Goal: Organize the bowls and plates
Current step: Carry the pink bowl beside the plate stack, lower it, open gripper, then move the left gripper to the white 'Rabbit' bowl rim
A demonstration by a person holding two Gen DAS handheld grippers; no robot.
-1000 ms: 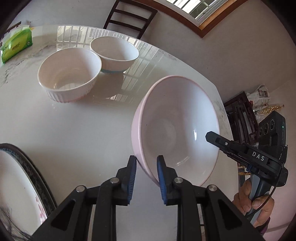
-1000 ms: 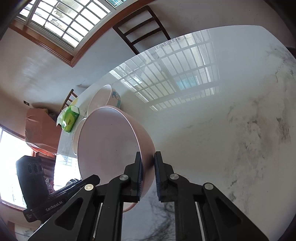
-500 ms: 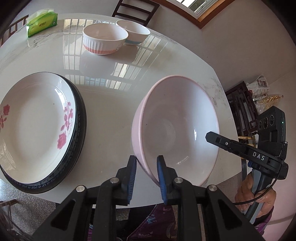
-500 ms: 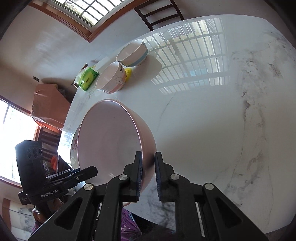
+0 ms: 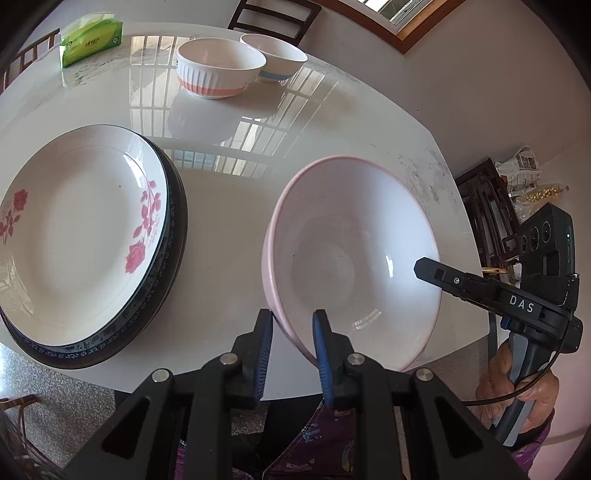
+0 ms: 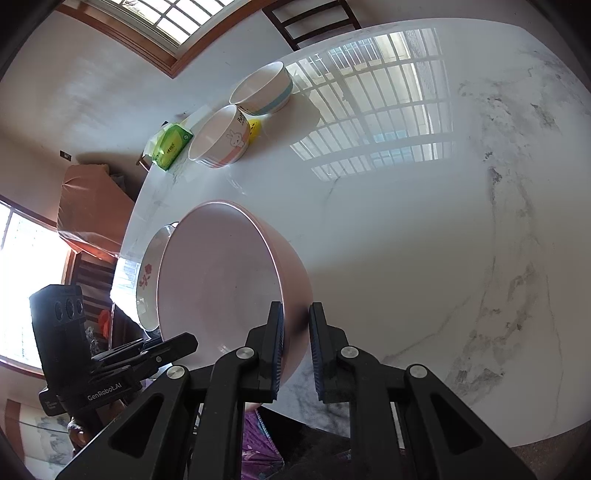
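White marble table [image 5: 229, 229] fills both views, glossy, window-grid reflection on top. On its left side a stack of plates [image 5: 85, 229]: white rose-print plate on top of a dark blue-rimmed one. Big pink bowl [image 5: 351, 254] is held tilted above the near table edge, just right of the plates, not touching them. Left gripper [image 5: 291, 343] pinches the bowl's near-left rim, one blue pad inside, one outside. Right gripper [image 6: 297, 339] clamps the opposite rim, fingers nearly together on the wall. Far side of table: ribbed bowl with orange band [image 5: 219, 68] and blue-banded bowl [image 5: 275, 55], touching or just beside each other. Green tissue pack [image 5: 90, 37] at far left corner. A hand [image 5: 517, 391] grips the right gripper's handle. Dark chair [image 5: 273, 14] behind the table.
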